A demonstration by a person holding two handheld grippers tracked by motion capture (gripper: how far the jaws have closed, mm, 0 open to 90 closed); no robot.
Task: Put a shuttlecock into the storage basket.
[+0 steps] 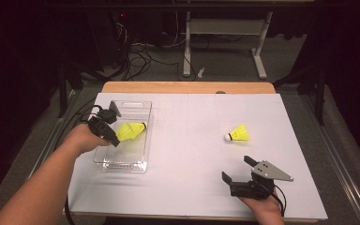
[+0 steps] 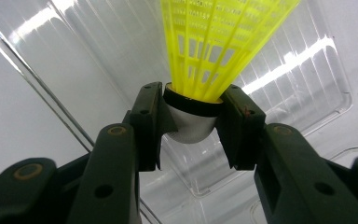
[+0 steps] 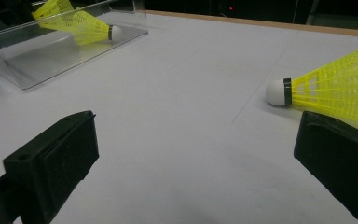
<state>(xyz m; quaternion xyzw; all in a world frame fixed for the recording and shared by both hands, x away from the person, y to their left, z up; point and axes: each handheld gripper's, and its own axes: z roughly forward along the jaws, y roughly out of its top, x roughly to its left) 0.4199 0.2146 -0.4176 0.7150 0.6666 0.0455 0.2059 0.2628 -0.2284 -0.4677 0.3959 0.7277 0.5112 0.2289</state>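
**A:** Start with the biggest thing. What's the layout?

**B:** A white table with a wooden strip along its far edge. At about nine o'clock on it lies a clear plastic tray, long side running from near to far.

**A:** And the grippers?

**B:** The left gripper comes in from eight o'clock, held in the person's left hand, and reaches over the tray's left wall. The right gripper sits at about five o'clock on the table, in the right hand, pointing toward eleven.

**A:** Is the left one holding anything?

**B:** Yes. In the left gripper view its two black jaws are clamped on the white cork of a yellow shuttlecock, one pad on each side, just under the black band. The skirt fans away from the camera, with the tray's ribbed floor behind it. From above, that shuttlecock sits inside the tray's outline, in its far half.

**A:** And the right one?

**B:** Its jaws stand wide apart with bare table between them.

**A:** Anything smaller?

**B:** A second yellow shuttlecock lies on its side at three o'clock on the table, cork toward nine, at twelve o'clock from the right gripper and apart from it.
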